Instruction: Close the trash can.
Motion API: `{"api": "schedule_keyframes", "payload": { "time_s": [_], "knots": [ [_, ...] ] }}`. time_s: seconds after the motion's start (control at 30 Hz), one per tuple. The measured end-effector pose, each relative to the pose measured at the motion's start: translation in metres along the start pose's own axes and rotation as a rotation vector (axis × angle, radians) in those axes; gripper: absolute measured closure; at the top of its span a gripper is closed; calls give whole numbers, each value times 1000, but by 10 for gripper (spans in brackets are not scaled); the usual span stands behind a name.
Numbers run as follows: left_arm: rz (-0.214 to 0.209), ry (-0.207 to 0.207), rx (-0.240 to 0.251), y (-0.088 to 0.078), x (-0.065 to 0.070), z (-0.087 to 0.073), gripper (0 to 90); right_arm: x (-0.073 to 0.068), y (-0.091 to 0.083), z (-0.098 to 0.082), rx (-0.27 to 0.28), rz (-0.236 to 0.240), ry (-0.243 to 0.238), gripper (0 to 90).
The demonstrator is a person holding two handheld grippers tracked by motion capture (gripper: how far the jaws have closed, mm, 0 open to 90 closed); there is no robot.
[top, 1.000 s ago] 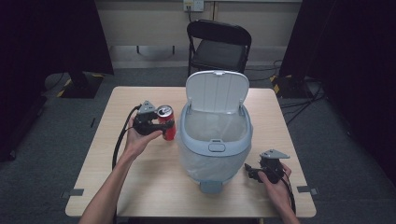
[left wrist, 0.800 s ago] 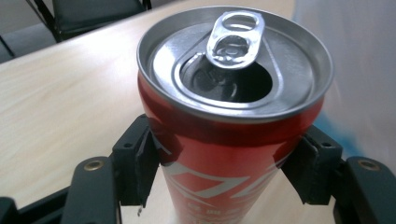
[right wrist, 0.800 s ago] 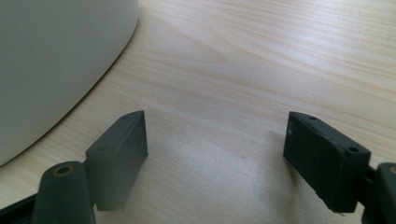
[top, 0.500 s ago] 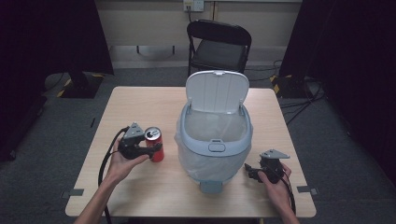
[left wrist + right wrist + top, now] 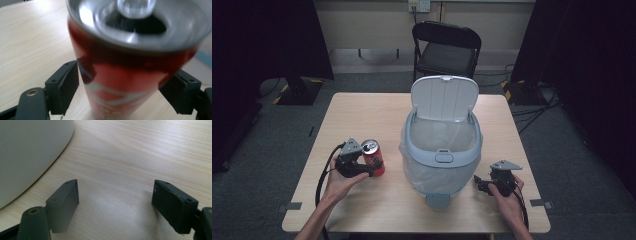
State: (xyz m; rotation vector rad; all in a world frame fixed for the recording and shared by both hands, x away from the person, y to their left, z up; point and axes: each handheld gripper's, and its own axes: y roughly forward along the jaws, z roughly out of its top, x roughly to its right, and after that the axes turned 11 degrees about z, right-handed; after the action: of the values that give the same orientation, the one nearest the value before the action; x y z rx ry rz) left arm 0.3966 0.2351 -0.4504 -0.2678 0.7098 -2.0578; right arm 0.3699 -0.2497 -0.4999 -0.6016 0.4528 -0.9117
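Wooden tabletop [image 5: 362, 115] carries an open-lidded bin [image 5: 441, 150]. Left of the bin, the left claw [image 5: 369, 167] grips an opened red can [image 5: 373, 156] mid-body: light, thin-walled, easily dented. Right claw [image 5: 482, 184] spread, empty.

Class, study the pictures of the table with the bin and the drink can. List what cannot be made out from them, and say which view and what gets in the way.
- Red drink can: lettering blurred, bottom cut off by the left gripper view's lower edge.
- Pale blue plastic bin: floor hidden by its white liner, high view.
- Right gripper: too small in the high view to judge its jaws.
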Motion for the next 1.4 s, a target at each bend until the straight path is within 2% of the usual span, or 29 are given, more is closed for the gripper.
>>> {"api": "schedule_keyframes", "payload": {
  "time_s": [0.03, 0.13, 0.23, 0.27, 0.3, 0.37, 0.43, 0.6, 0.73, 0.8, 0.97, 1.1, 1.3, 1.4],
  "knots": [
    [0, 1, -7, 2, 0, -1, 188, 0, 0, 0, 0, 0, 0, 206],
    [13, 6, 17, 5, 2, -7, 228, 0, 0, 0, 0, 0, 0, 206],
    [11, 7, 1, 9, 3, -12, 223, 0, 0, 0, 0, 0, 0, 206],
    [24, 34, -21, 13, 3, -14, 224, 0, 0, 0, 0, 0, 0, 206],
    [27, 34, -23, 13, 3, -14, 242, 0, 0, 0, 0, 0, 0, 206],
    [37, 46, 4, 13, 5, -15, 322, 0, 0, 0, 0, -1, 0, 206],
    [46, 57, 5, 13, 8, -14, 338, 0, 0, 0, 0, 0, 0, 206],
    [35, 37, 8, 12, 8, -14, 341, 0, 0, 0, 0, 0, 0, 206],
    [18, 6, 29, 3, 8, -13, 341, 0, 0, 0, 0, 0, 0, 206],
    [-3, -28, 54, -3, 7, -11, 341, 0, 0, 0, 0, 0, 1, 206],
    [-5, -52, 123, -18, 5, -5, 341, 0, 0, 0, 0, 0, 0, 206],
    [-37, -104, 187, -32, 3, 0, 341, 0, 0, 0, 0, 0, 1, 206],
    [-42, -140, 266, -52, 1, 10, 342, 0, 0, 0, 0, 0, 0, 206],
    [-36, -146, 280, -59, 0, 15, 342, 0, 0, 0, 0, 0, 0, 206]
  ]
}}
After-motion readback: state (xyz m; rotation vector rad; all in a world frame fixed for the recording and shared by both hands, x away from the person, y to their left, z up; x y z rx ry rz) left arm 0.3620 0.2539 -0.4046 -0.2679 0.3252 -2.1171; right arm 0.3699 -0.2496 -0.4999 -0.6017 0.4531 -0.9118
